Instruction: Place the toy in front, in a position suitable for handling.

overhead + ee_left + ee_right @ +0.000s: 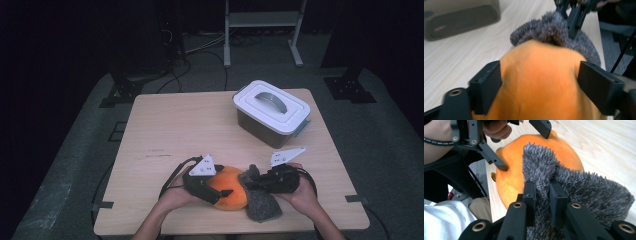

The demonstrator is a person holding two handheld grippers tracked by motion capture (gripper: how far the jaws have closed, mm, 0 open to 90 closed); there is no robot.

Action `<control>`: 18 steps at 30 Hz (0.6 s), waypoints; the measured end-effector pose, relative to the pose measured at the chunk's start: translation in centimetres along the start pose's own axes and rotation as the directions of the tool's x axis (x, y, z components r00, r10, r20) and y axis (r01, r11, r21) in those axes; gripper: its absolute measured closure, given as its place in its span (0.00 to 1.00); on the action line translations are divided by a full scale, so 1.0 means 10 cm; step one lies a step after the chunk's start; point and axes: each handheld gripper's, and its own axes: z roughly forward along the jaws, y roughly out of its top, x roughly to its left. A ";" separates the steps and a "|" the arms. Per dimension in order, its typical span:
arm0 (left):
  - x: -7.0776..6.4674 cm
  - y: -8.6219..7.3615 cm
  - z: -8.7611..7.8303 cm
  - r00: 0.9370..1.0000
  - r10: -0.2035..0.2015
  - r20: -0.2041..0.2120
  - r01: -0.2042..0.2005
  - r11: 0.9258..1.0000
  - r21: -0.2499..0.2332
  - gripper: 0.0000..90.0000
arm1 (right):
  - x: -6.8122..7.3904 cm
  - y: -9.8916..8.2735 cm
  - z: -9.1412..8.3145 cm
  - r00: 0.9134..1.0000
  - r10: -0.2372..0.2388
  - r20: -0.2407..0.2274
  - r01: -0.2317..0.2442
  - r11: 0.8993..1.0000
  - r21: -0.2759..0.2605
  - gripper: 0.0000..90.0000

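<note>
Dark room w/ a pale wood desk [165, 130]; a lidded white-and-grey box [271, 112] sits at the far right, well apart from the work. Near the front edge lies an orange cushion-like thing [231, 189], round and soft, w/ a grey fuzzy cover [261, 202] bunched against its right side and partly lapping over it.

Left gripper [215, 187] comes in from the cushion's left; its fingers [487, 85] straddle the orange body, one on each flank. In the right gripper view one finger tip dents the orange surface while the other stands a little clear, so it reads as a loose bracket rather than a firm clamp: I'd call it open around the cushion, not pinching.

Right gripper [544, 202] is clamped on a fold of the grey fuzzy cover, fingers nearly together w/ fur squeezed between.

Key relation: cover sits on the right gripper's side, cushion on the left gripper's, the two touching along a seam roughly between the hands. Likely next step, as I judge it, is either drawing the cover along that left-right line over the cushion or peeling it off; can't tell which.
</note>
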 end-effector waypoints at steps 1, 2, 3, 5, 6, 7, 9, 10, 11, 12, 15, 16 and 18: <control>0.00 -0.02 0.00 1.000 0.012 0.010 -0.012 1.000 0.002 0.28 | -0.01 -0.01 0.00 1.000 -0.001 0.001 0.001 1.000 0.006 0.85; 0.00 -0.04 0.00 1.000 0.024 0.013 -0.024 1.000 0.008 0.33 | -0.01 -0.02 -0.01 1.000 0.002 -0.001 -0.002 1.000 0.013 0.85; 0.01 -0.05 -0.01 1.000 0.023 0.018 -0.023 1.000 0.013 0.37 | -0.02 -0.03 -0.02 1.000 0.002 0.000 -0.002 1.000 0.019 0.85; 0.04 -0.07 -0.03 1.000 0.014 0.026 -0.014 1.000 0.019 0.40 | -0.03 -0.06 -0.02 1.000 0.001 0.007 -0.002 1.000 0.031 0.85; 0.05 -0.09 -0.04 1.000 0.011 0.029 -0.012 1.000 0.018 0.41 | -0.03 -0.07 -0.03 1.000 0.004 0.011 -0.004 0.999 0.034 0.85; 0.06 -0.10 -0.05 0.999 0.005 0.031 -0.005 1.000 0.019 0.41 | -0.04 -0.08 -0.04 1.000 0.008 0.017 -0.009 0.999 0.040 0.85; 0.08 -0.12 -0.07 0.999 0.001 0.035 -0.002 1.000 0.016 0.40 | -0.06 -0.10 -0.06 0.999 0.008 0.031 -0.010 0.999 0.051 0.85; 0.08 -0.13 -0.07 0.999 -0.004 0.035 0.003 1.000 0.013 0.40 | -0.07 -0.11 -0.07 0.999 0.014 0.034 -0.016 0.999 0.052 0.85; 0.08 -0.13 -0.07 0.999 -0.005 0.035 0.005 1.000 0.013 0.39 | -0.08 -0.12 -0.08 0.999 0.021 0.035 -0.023 0.998 0.052 0.86; 0.08 -0.13 -0.08 0.999 -0.006 0.034 0.005 1.000 0.012 0.38 | -0.09 -0.12 -0.09 0.999 0.023 0.041 -0.025 0.998 0.055 0.86; 0.08 -0.13 -0.08 0.999 -0.007 0.041 0.007 1.000 0.007 0.36 | -0.11 -0.12 -0.14 0.998 0.026 0.054 -0.028 0.998 0.047 0.86; 0.08 -0.13 -0.08 0.999 -0.010 0.045 0.010 1.000 0.005 0.35 | -0.11 -0.12 -0.17 0.998 0.031 0.057 -0.033 0.999 0.039 0.86; 0.08 -0.14 -0.08 0.999 -0.009 0.048 0.009 1.000 0.001 0.33 | -0.12 -0.13 -0.25 0.997 0.043 0.063 -0.044 0.999 0.020 0.86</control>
